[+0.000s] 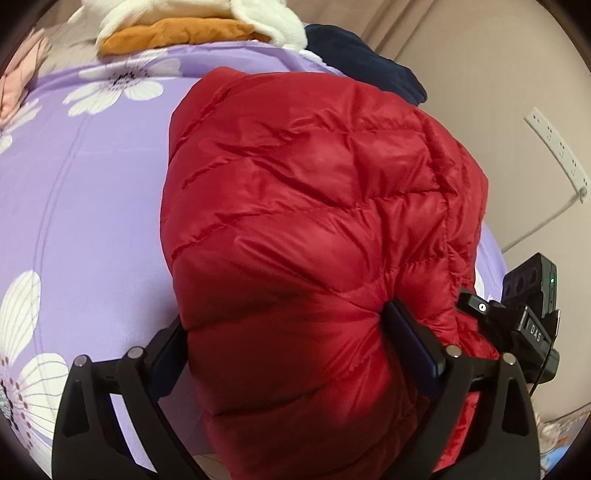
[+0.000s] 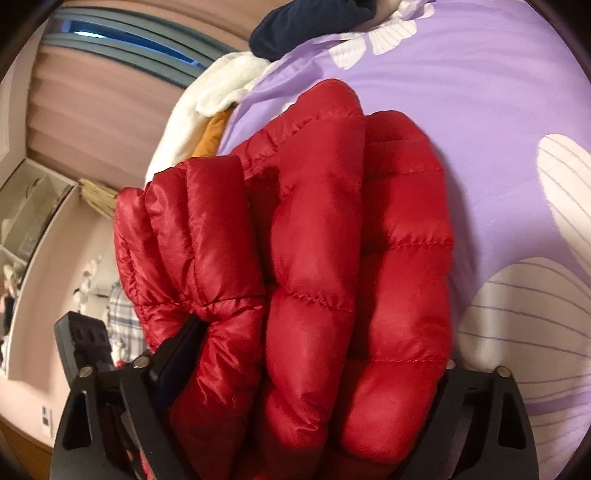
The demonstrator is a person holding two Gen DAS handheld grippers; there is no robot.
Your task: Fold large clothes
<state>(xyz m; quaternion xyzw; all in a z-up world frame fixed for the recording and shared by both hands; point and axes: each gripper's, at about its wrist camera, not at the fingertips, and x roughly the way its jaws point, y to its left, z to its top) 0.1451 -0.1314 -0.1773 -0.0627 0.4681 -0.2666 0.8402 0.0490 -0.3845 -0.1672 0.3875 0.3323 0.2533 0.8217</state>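
Note:
A red quilted puffer jacket [image 1: 317,206] lies bunched on a purple bedsheet with white flowers [image 1: 92,177]. My left gripper [image 1: 284,332] is shut on a thick fold of the jacket at its near end. The right gripper shows in the left wrist view [image 1: 517,317], against the jacket's right edge. In the right wrist view the jacket [image 2: 325,258] fills the middle, in folded puffy layers. My right gripper [image 2: 306,365] is shut on these layers; its right finger is mostly hidden by the fabric.
An orange garment [image 1: 177,33] under a white fleece one [image 1: 266,18] lies at the far end of the bed, with a dark navy garment [image 1: 362,59] beside them. A wall with a white power strip [image 1: 557,155] is at right. Shelves [image 2: 29,206] stand beyond the bed.

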